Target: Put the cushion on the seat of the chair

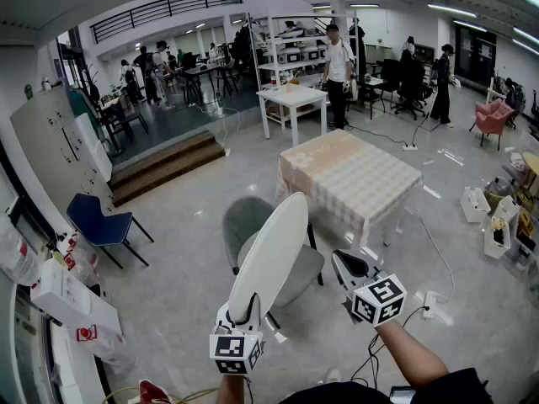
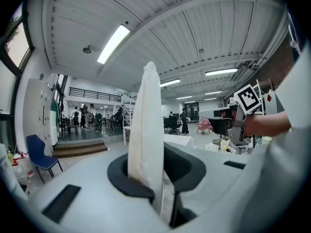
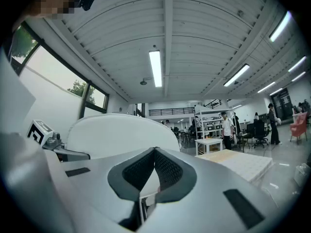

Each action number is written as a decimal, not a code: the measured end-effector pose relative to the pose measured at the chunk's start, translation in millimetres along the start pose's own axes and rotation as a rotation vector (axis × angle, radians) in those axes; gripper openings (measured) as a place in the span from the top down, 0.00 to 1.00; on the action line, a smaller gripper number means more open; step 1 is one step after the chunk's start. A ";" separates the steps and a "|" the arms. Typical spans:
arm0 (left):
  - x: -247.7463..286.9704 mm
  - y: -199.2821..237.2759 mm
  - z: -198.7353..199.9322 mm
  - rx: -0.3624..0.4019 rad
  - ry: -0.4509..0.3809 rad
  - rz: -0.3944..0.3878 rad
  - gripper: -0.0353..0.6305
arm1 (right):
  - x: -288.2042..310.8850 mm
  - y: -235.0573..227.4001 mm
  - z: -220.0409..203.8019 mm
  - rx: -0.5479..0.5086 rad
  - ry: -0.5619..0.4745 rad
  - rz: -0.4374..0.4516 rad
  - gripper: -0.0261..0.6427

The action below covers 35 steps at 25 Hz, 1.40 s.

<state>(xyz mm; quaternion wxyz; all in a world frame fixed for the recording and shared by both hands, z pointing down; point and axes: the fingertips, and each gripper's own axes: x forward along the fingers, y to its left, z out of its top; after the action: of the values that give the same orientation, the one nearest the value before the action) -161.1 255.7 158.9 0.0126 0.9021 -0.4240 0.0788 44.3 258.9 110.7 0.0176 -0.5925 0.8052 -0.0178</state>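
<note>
carrying the cushion [image 1: 271, 255] toward the chair [image 1: 305, 274]. the left gripper [image 1: 244, 313] is clamped on the cushion's lower rim, so the white pad stands on edge, in front of the grey backrest and above the seat, which it does not appear to touch. the right gripper [image 1: 341, 259] hangs just beside the cushion on its right, jaws closed with nothing between them. the chair stands on the bare floor near a table [image 1: 354, 175] with a checked cloth.

step in hand, as judged: lowering the pad and laying it flat, not yet done. to do it well, tip the free top edge down toward the backrest and turn the wrist until the broad face lies level over the seat. a grip at one rim lets a soft pad sag or swing, so the right gripper could steady the far rim or press the face down. let go only once the cushion rests on the seat, centred, with no edge hanging over the front. avoid shoving the chair, which may slide.
</note>
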 end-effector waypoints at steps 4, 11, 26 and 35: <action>12.6 -1.5 0.7 0.002 -0.001 0.000 0.85 | 5.7 -6.0 -1.8 -0.004 -0.002 0.013 0.93; 35.4 -14.0 6.2 -0.004 -0.001 0.002 0.85 | 8.7 -27.1 -3.6 -0.003 0.009 0.037 0.93; 98.4 -47.6 13.5 -0.001 0.003 0.040 0.85 | 19.1 -94.5 -7.6 0.001 0.005 0.090 0.93; 119.1 -59.4 6.0 -0.046 0.015 0.078 0.85 | 24.5 -113.9 -17.8 0.013 0.015 0.129 0.93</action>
<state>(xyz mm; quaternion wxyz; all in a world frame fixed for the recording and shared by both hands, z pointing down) -40.0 202.3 173.8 0.0334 0.8839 -0.4603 0.0761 144.7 201.8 134.0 0.0166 -0.5392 0.8416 -0.0263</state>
